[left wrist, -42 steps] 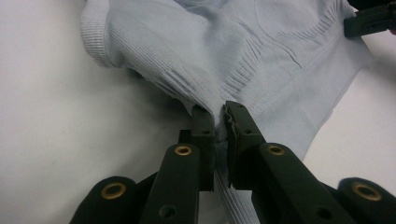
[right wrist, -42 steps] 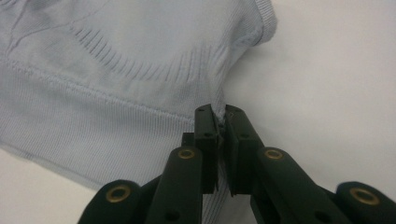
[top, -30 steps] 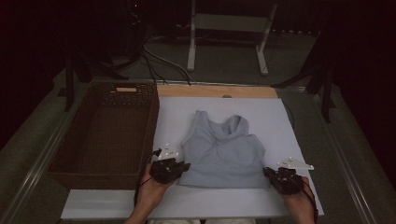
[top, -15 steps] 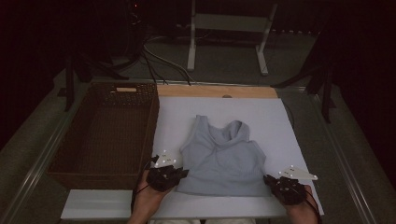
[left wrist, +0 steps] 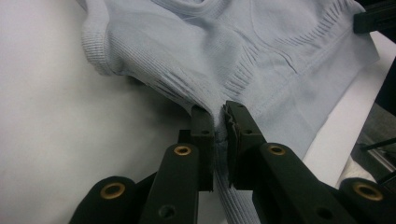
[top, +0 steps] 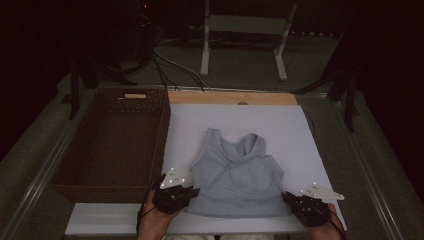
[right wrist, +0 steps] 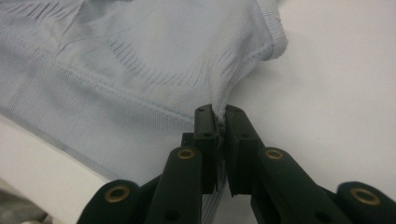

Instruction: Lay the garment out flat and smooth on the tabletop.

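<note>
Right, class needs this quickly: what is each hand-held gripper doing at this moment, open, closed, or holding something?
Left hand-held gripper: closed on the near left edge of the light blue top.
Right hand-held gripper: closed on the top's near right edge.

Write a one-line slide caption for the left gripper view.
Left gripper shut on a bunched side edge of the pale blue ribbed tank top, which lies on the white table.

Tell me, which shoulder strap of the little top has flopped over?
The strap on the picture's right in the high view: it is bunched and folded, while the other strap of the light blue top lies flat and straight.
</note>
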